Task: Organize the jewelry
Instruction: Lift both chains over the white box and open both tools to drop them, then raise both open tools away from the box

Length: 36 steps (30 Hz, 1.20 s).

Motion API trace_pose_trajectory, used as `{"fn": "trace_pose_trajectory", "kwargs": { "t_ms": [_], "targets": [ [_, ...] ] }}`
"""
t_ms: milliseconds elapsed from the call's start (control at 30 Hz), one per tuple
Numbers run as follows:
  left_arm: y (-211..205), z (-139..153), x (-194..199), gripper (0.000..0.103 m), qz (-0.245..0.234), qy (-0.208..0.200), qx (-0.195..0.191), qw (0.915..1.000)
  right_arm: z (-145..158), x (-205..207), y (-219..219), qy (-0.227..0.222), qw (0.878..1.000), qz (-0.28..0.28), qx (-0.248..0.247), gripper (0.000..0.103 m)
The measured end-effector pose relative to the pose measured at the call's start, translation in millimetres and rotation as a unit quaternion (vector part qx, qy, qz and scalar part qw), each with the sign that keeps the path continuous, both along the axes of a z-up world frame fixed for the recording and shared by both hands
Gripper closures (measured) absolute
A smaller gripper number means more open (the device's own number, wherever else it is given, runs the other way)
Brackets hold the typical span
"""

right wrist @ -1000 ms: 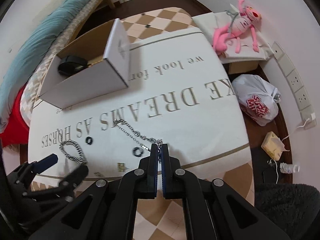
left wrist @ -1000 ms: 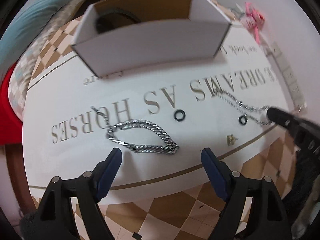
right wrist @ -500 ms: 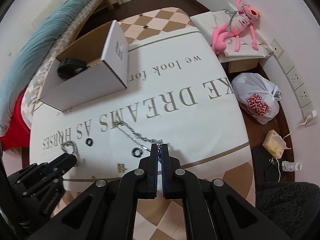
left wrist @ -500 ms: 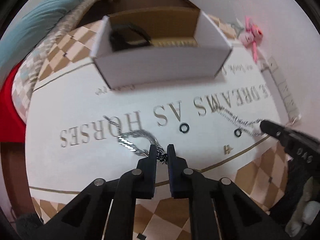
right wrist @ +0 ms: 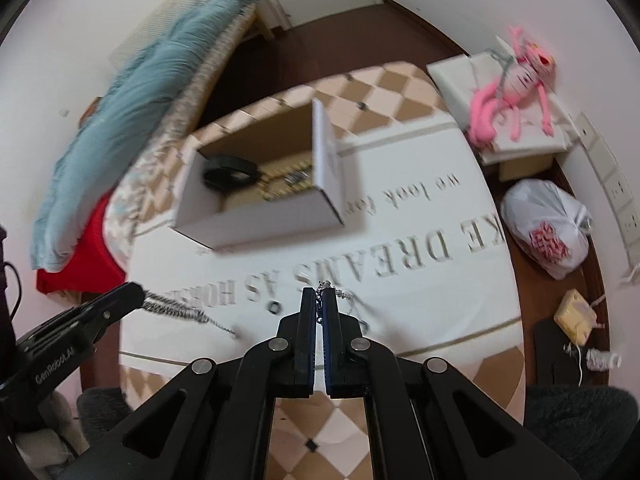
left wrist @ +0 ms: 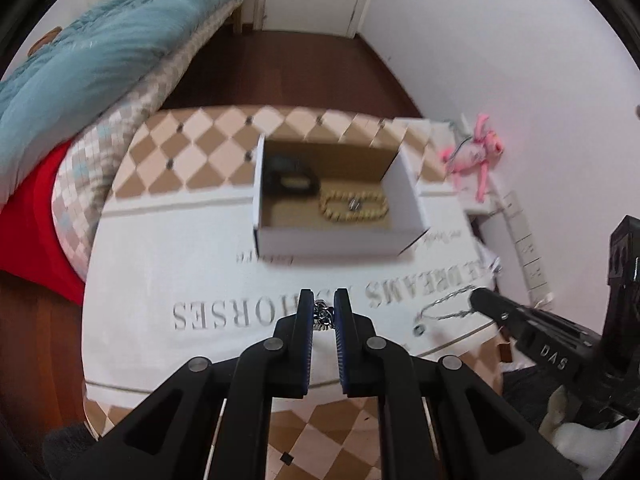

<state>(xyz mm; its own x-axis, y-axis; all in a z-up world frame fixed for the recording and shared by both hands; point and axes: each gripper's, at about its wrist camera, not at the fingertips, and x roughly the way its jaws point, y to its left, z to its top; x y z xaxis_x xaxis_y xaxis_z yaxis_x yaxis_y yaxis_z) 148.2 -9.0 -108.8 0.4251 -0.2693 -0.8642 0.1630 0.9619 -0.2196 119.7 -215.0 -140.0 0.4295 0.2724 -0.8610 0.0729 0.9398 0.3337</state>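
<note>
Both fisheye views look steeply down from well above the surface (left wrist: pixel 160 264), each along its own claw at the bottom centre. The left view faces the open box (left wrist: pixel 336 240) squarely at centre frame. The right view sees that box (right wrist: pixel 256 216) at upper left. Each catches the other claw at its frame's edge.

You see matt black plastic on left gripper (left wrist: pixel 323 312) w/ ribbed blue pads, same on right gripper (right wrist: pixel 319 307). Your thick chain (right wrist: pixel 172 307) is shiny metal, thin chain (left wrist: pixel 444 307) also bright metal. The box (left wrist: pixel 332 242) is smooth white card outside, raw brown inside; gold bracelet (left wrist: pixel 354 207) in it looks glossy. Tablecloth (left wrist: pixel 160 272) is matt white cloth. Blanket (right wrist: pixel 132 92) is fluffy, floor (left wrist: pixel 288 68) is dark polished wood.
</note>
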Motion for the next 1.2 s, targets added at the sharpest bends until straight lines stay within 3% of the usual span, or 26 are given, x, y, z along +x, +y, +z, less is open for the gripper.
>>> {"fn": "trace_pose_trajectory", "kwargs": {
  "t_ms": [267, 400, 533, 767, 1000, 1067, 1133, 1200],
  "targets": [
    [3, 58, 45, 0.096, -0.003, -0.046, -0.03, 0.9985, 75, 38, 16, -0.065, 0.997, 0.037, 0.012, 0.1],
    [6, 57, 79, 0.096, -0.002, -0.036, -0.033, 0.9988, 87, 70, 25, -0.073, 0.996, 0.049, -0.01, 0.1],
    [7, 34, 111, 0.096, -0.004, -0.002, -0.028, 0.9996, 77, 109, 32, -0.047, 0.997, 0.058, -0.026, 0.1],
    [7, -14, 137, 0.095, -0.001, 0.068, -0.023, 0.9975, 34, 151, 33, 0.023, 0.996, 0.07, -0.042, 0.1],
    [5, -43, 147, 0.093, 0.026, 0.118, 0.028, 0.9923, -10, 168, 32, 0.102, 0.99, 0.08, -0.053, 0.099],
    [5, -44, 149, 0.084, 0.034, 0.118, 0.045, 0.9914, -20, 171, 30, 0.12, 0.988, 0.078, -0.058, 0.095],
    [5, -43, 150, 0.051, 0.039, 0.106, 0.065, 0.9915, -19, 171, 28, 0.115, 0.988, 0.076, -0.065, 0.081],
    [7, -40, 149, 0.033, 0.049, 0.087, 0.09, 0.9909, -16, 169, 27, 0.107, 0.989, 0.075, -0.072, 0.054]
  ]
}}
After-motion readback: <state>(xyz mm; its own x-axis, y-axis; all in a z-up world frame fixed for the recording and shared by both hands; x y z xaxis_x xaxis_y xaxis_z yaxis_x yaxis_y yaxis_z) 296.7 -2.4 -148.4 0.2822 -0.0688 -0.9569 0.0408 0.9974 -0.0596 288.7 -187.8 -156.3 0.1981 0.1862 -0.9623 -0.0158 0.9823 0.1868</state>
